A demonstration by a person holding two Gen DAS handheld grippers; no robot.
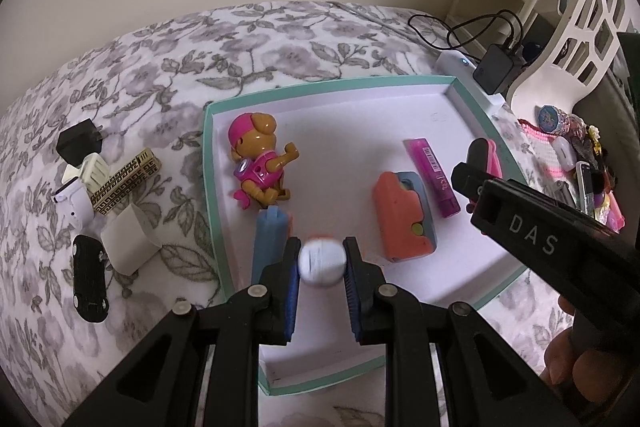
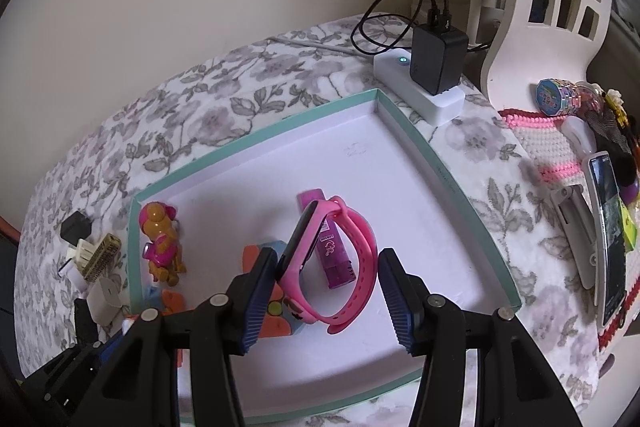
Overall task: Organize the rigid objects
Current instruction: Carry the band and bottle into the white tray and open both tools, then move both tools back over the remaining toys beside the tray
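A teal-rimmed white tray lies on the floral bedspread. My left gripper is shut on a small white ball-shaped toy just above the tray's near left part. My right gripper is shut on a pink watch, with one pad on its dark face and the other on the strap, low over the tray's right side. In the tray lie a pink toy dog, a blue piece, an orange and blue block and a purple tube.
Left of the tray lie chargers, a gold patterned box, a white earbud case and a black toy car. Behind it stands a white power strip with a black adapter. To the right are a white chair, a crocheted mat with trinkets and a phone.
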